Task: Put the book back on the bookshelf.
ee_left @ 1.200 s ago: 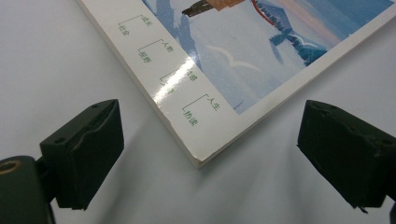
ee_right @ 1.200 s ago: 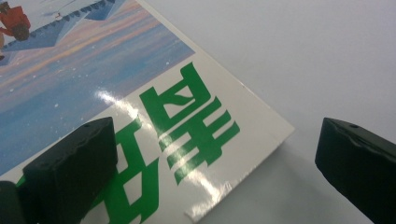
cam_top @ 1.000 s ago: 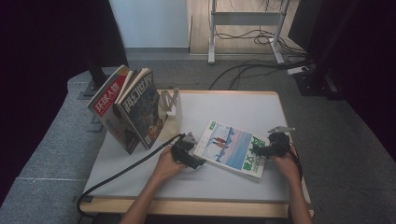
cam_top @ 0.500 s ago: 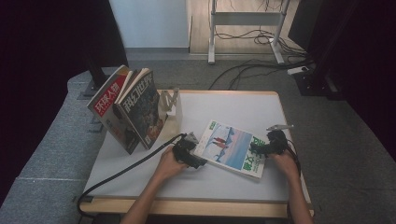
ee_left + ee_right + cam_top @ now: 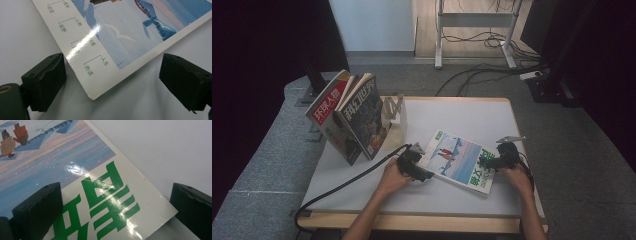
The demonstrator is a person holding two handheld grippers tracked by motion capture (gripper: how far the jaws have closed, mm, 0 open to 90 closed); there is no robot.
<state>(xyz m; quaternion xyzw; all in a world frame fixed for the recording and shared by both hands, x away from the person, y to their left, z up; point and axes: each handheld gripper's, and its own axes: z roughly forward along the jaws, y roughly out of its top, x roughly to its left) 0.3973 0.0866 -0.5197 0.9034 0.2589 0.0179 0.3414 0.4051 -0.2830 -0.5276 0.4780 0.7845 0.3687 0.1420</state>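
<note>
A glossy magazine [image 5: 460,161] with a snowy blue cover and green lettering lies flat on the white table [image 5: 462,115]. My left gripper [image 5: 426,175] sits at its near-left corner, open, and that corner [image 5: 100,82] pokes between the two black pads [image 5: 45,82]. My right gripper [image 5: 488,162] is at the magazine's right end, also open. Its left pad [image 5: 37,207] rests above the green characters [image 5: 105,195], and its right pad hangs past the cover's corner over bare table.
Two magazines [image 5: 349,117] stand upright and lean in a stand [image 5: 394,117] at the table's back left. A black cable [image 5: 342,185] trails from the left gripper off the front-left edge. Beyond the table are grey floor, cables and a metal frame [image 5: 477,30].
Both grippers have stayed about where they were at the magazine's two ends; the magazine has not visibly moved.
</note>
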